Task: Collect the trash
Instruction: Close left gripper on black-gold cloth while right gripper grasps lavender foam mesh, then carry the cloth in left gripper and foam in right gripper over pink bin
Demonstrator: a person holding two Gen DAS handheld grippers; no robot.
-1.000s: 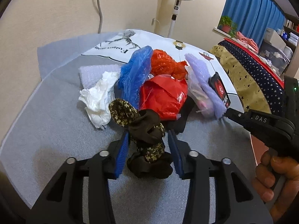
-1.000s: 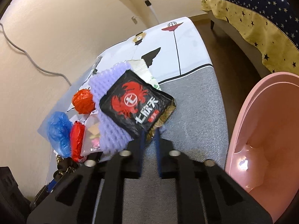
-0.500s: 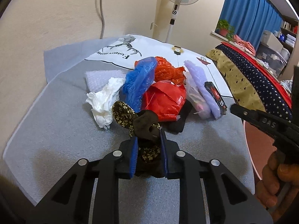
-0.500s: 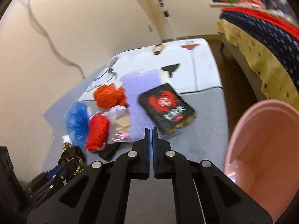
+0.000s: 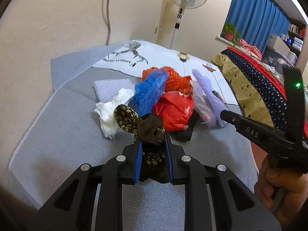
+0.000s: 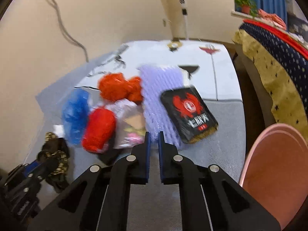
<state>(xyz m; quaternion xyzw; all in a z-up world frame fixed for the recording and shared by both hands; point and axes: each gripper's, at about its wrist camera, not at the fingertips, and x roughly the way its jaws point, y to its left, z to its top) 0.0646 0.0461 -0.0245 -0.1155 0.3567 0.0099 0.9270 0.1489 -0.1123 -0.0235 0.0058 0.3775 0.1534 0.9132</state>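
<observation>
Now L tongs clamp brown floral wrapper, long axis upright.

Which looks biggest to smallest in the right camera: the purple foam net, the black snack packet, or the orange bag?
1. purple foam net
2. black snack packet and orange bag: about alike, too close to rank; the picture is blurred.

Dark floral fabric wad: crumpled, brown with gold print, 6 o'clock of the pile.
White tissue: crumpled, 9 o'clock.
Blue bag: bunched, centre.
Red bag: crumpled, centre.
Orange bag: 12 o'clock.
Lilac foam net: 3 o'clock.
Black packet: flat, lying partly on the net.
</observation>
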